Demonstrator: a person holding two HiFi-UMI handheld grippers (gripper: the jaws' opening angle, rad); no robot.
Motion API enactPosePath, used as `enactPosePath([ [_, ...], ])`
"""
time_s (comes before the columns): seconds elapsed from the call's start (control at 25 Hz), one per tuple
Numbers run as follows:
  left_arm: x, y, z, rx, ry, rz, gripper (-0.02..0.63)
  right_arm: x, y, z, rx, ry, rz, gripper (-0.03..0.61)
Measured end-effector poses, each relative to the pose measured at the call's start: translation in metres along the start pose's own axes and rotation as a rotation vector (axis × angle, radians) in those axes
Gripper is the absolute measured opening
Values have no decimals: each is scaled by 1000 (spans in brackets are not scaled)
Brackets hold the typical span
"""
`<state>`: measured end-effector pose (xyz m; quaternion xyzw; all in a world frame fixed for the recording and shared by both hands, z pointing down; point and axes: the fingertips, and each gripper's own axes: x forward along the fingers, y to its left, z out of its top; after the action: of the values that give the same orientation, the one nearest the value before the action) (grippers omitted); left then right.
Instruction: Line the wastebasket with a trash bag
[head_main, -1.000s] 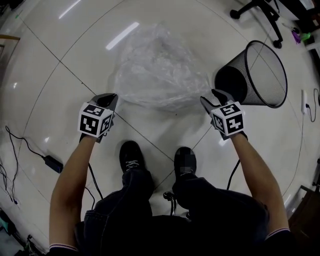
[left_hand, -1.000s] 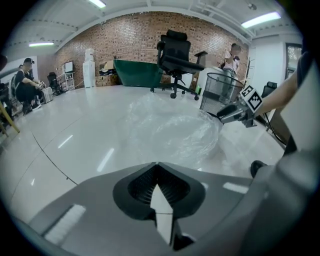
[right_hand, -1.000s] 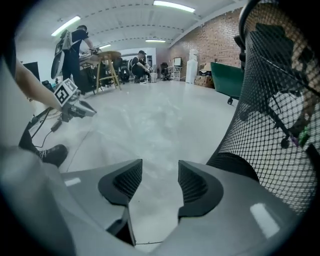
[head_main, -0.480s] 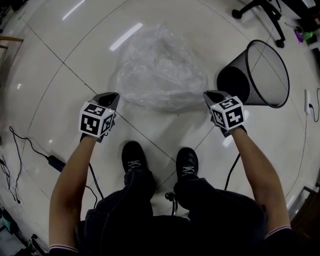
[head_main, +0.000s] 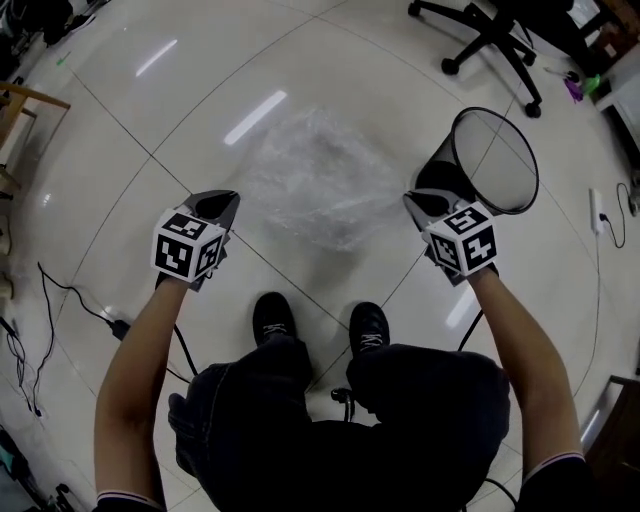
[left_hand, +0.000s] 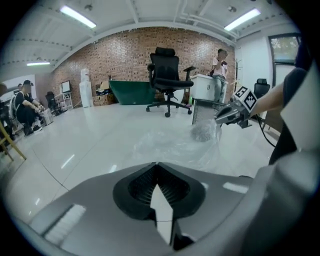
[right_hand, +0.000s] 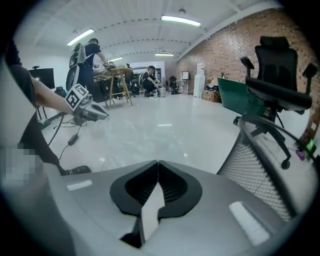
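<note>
A clear plastic trash bag (head_main: 320, 180) hangs stretched between my two grippers, off the glossy floor, with its shadow beneath it. My left gripper (head_main: 228, 197) is shut on the bag's left edge, and my right gripper (head_main: 412, 200) is shut on its right edge. The black mesh wastebasket (head_main: 490, 165) stands just beyond the right gripper, mouth tilted toward the camera. In the left gripper view the bag (left_hand: 175, 147) runs from my shut jaws to the right gripper (left_hand: 220, 119). In the right gripper view the wastebasket (right_hand: 260, 165) is close on the right and the left gripper (right_hand: 100, 114) is across to the left.
A black office chair (head_main: 490, 30) stands behind the wastebasket. A cable with a power adapter (head_main: 115, 325) lies on the floor at the left, and a power strip (head_main: 598, 205) at the right. The person's shoes (head_main: 272, 315) are below the bag. People work at distant desks.
The right gripper's jaws closed on the bag's right edge. Both grippers then rose, lifting the bag off the floor.
</note>
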<state>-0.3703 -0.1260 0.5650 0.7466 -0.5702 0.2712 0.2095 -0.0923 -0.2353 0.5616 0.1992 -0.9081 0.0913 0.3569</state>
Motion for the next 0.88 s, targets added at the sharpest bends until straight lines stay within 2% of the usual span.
enactPosePath([
  [0.36,-71,-35,114,126,-178,-35,11,-105,4,72,-39,-165,-71,3],
  [0.6,-114,-78,202,222,-296,-52,12,-179,-3,118,-46,-280,-143,3],
  [0.88,-146,-128,299,268,-428,-55,11,-276,-23,170,-62,-412,-243,3],
])
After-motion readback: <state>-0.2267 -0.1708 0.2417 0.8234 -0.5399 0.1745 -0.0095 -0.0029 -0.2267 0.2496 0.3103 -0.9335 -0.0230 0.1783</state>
